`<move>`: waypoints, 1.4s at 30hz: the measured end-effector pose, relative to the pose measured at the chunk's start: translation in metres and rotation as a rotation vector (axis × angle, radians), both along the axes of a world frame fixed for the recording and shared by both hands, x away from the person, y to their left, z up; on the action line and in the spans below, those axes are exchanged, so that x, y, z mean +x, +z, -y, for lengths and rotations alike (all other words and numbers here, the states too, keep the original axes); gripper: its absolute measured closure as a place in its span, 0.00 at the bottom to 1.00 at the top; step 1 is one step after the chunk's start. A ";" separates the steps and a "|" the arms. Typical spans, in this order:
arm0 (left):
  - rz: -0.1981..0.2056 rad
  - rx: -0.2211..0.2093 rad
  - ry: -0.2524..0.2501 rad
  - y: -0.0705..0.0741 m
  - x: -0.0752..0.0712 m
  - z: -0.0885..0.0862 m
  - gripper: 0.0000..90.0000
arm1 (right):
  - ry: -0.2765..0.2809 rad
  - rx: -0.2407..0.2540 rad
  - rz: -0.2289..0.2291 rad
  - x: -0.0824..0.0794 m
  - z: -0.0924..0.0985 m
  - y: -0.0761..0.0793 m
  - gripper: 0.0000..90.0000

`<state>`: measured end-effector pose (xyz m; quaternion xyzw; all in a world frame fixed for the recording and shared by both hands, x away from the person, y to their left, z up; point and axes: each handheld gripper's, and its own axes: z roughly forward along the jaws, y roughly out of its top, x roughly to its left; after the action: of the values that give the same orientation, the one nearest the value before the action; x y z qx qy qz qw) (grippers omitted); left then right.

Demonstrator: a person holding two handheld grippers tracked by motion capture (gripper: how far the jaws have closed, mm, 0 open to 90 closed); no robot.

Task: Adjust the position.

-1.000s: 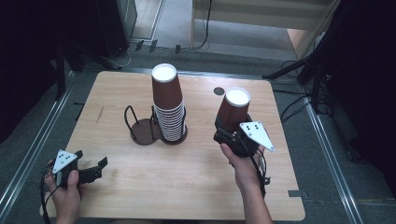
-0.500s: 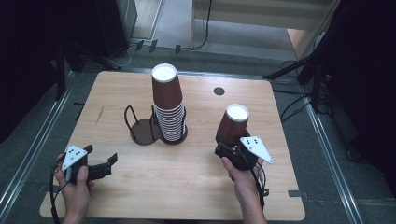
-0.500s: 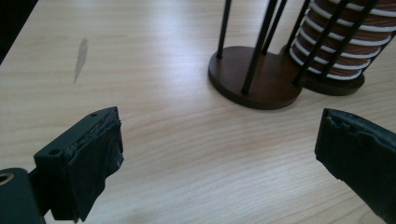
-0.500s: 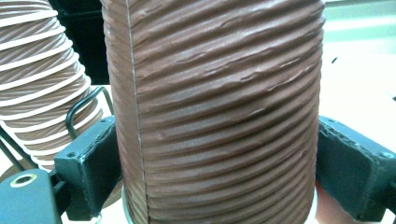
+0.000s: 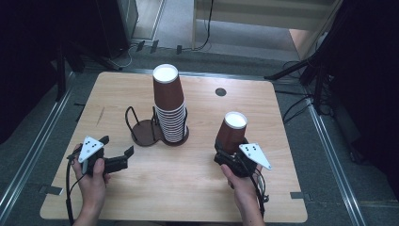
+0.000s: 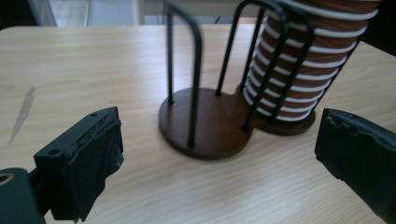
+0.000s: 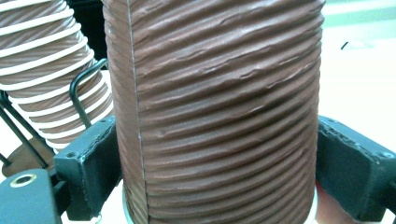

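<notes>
Brown ribbed paper sits clamped between the black pads of the right gripper (image 5: 229, 151), which pinches a single cup (image 5: 232, 131) by its lower wall. In the right gripper view the cup (image 7: 219, 107) stands upside down, white rim at the bottom between the two jaws, base up, its corrugated side pressed by a pad on either flank. The cup rises just ahead of the person's right hand (image 5: 242, 183), above the wooden table (image 5: 188, 188).

Level with it on the other side, the left gripper (image 5: 123, 157) is spread wide with nothing between its jaws. Ahead of those open jaws, near but apart from them, stands a dark wire cup holder (image 6: 205, 126) with two round bays. The bay closer to the left gripper is bare; the farther bay holds a tall stack of cups (image 5: 169, 108), upside down like the held one, white rims banding its lower part. From the held cup, the stack (image 7: 51, 74) lies just beyond and to the left, not touching it.
</notes>
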<state>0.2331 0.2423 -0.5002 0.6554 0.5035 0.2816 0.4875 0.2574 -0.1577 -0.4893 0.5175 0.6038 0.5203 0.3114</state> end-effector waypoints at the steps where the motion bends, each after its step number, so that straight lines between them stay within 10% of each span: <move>1: 0.003 -0.001 -0.010 0.001 0.001 0.003 0.02 | 0.004 -0.001 -0.003 0.000 -0.001 -0.001 0.10; 21: -0.016 0.018 -0.313 0.021 -0.002 0.052 0.02 | 0.039 -0.178 0.027 -0.013 -0.021 -0.023 0.10; 42: -0.042 -0.024 -0.439 0.019 -0.006 0.067 0.02 | 0.171 -0.366 0.173 -0.024 -0.061 -0.049 0.11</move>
<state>0.2274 0.1753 -0.4814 0.7492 0.3622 0.1488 0.5342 0.2331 -0.0966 -0.5383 0.3527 0.7009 0.4689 0.4057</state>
